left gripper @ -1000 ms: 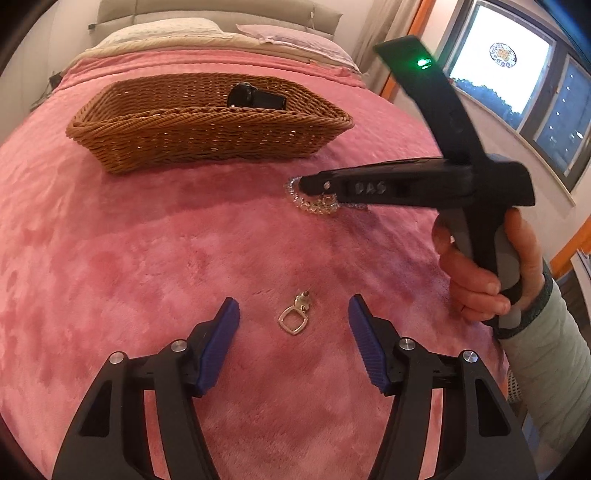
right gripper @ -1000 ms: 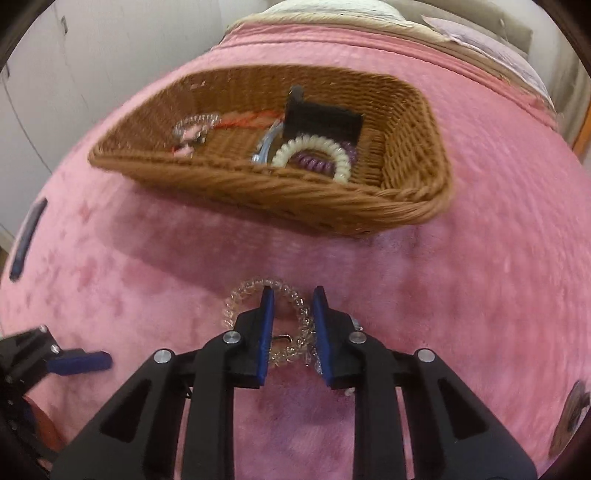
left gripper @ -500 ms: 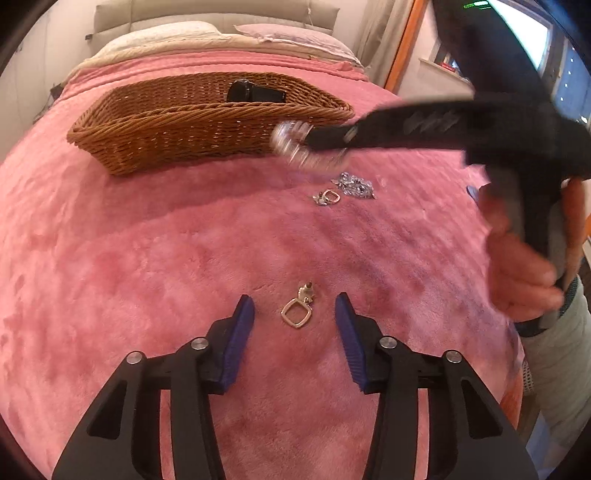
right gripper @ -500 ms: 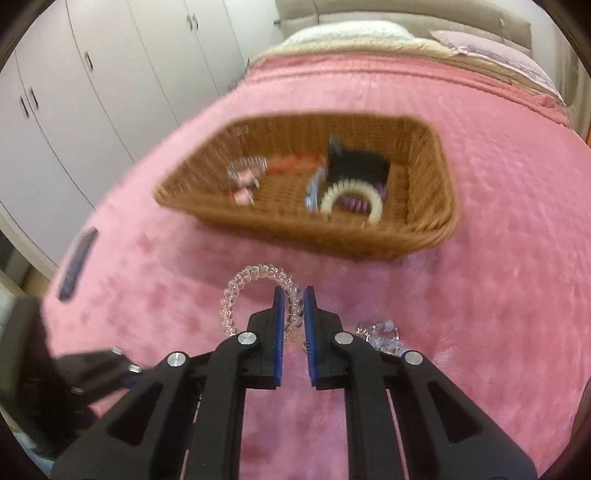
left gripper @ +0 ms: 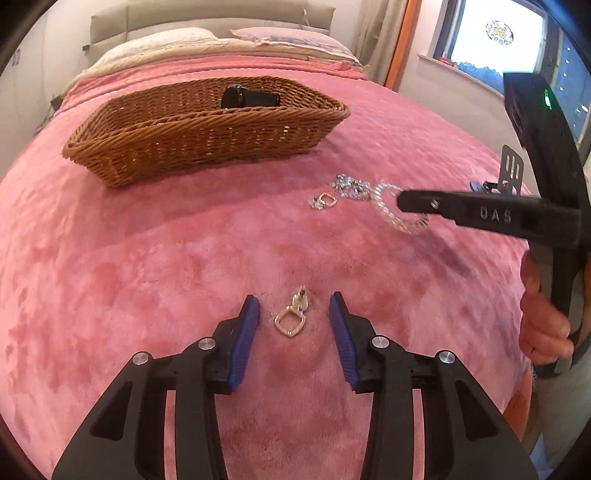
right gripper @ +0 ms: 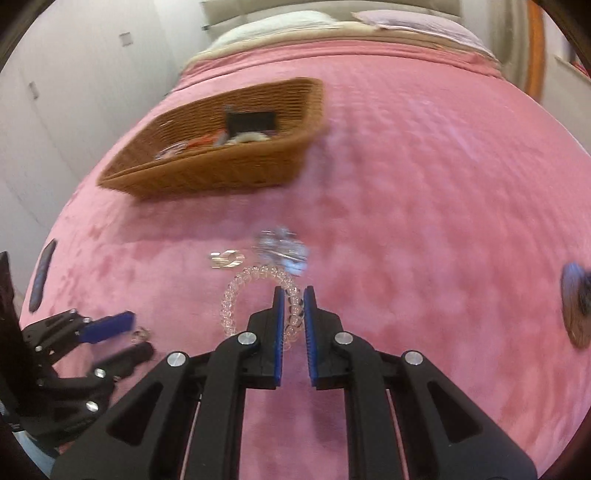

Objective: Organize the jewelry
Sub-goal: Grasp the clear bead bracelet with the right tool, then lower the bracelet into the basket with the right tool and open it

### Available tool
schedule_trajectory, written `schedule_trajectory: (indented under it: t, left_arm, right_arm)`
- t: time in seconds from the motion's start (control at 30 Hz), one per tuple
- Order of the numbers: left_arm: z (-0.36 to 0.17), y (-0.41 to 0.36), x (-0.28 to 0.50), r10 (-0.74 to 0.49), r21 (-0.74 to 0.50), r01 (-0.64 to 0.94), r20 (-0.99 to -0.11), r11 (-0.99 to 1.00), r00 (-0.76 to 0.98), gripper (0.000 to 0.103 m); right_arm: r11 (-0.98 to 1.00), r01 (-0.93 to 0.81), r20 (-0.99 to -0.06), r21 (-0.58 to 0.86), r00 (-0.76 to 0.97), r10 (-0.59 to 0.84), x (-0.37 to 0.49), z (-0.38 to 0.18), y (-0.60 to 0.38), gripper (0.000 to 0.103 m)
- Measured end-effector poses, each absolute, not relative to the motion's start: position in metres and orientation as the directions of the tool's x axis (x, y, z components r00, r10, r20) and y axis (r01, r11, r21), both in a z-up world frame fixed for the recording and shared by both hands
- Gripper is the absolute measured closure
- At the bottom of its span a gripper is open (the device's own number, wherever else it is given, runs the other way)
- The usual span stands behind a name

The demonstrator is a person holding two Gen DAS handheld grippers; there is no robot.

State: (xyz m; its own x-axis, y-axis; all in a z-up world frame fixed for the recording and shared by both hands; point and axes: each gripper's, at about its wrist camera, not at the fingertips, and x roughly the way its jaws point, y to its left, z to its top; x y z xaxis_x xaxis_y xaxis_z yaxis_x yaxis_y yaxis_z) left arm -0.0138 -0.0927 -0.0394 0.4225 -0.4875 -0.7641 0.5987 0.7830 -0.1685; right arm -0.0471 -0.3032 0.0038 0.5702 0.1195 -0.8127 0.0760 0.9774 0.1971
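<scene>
My left gripper [left gripper: 293, 308] is open low over the pink bedspread, its blue pads either side of a small gold square earring [left gripper: 290, 321]. My right gripper [right gripper: 293, 299] is shut on a clear bead bracelet [right gripper: 236, 295] and holds it above the bedspread; the bracelet also shows in the left wrist view [left gripper: 391, 212]. The wicker basket [left gripper: 207, 125] sits farther back with several pieces of jewelry and a black box [right gripper: 251, 122] inside. A second gold earring [left gripper: 325, 199] and a sparkly silver piece [left gripper: 351, 186] lie on the bedspread between gripper and basket.
The bed's pillows [left gripper: 280, 35] and headboard lie beyond the basket. A window [left gripper: 509, 40] is at the right. A dark flat object [right gripper: 42, 275] lies near the bed's left edge, and a round dark object [right gripper: 576, 302] at the right edge.
My right gripper lifted the clear bracelet off the bedspread, swung toward the basket, then drew back to the right. My left gripper narrowed, then widened around the gold earring.
</scene>
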Motion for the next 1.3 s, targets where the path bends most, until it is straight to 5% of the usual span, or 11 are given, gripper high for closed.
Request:
schedule_trajectory:
  t: [0.3, 0.47, 0.87, 0.93, 1.3]
  left_arm:
    - [-0.040, -0.099, -0.011, -0.476, -0.141, 0.629, -0.781, 0.764, 0.403, 0.066]
    - [-0.042, -0.100, -0.016, -0.472, -0.121, 0.640, -0.779, 0.759, 0.412, 0.089]
    - [-0.029, -0.081, -0.018, -0.521, -0.191, 0.593, -0.722, 0.782, 0.455, 0.091]
    - [-0.020, -0.078, -0.017, -0.533, -0.198, 0.594, -0.707, 0.780, 0.465, 0.103]
    - [0.004, -0.042, 0.004, -0.603, -0.298, 0.569, -0.639, 0.766, 0.477, 0.103]
  right_arm:
    - [0.982, 0.125, -0.816, 0.142, 0.576, 0.044, -0.056, 0.002, -0.313, 0.094]
    - [0.975, 0.142, -0.828, 0.171, 0.557, 0.064, -0.059, -0.009, -0.310, 0.094]
    - [0.974, 0.107, -0.807, 0.202, 0.582, 0.103, -0.069, 0.004, -0.293, 0.094]
    - [0.976, 0.093, -0.795, 0.198, 0.597, 0.105, -0.068, 0.013, -0.289, 0.094]
    - [0.975, 0.055, -0.766, 0.217, 0.629, 0.134, -0.054, 0.037, -0.280, 0.094]
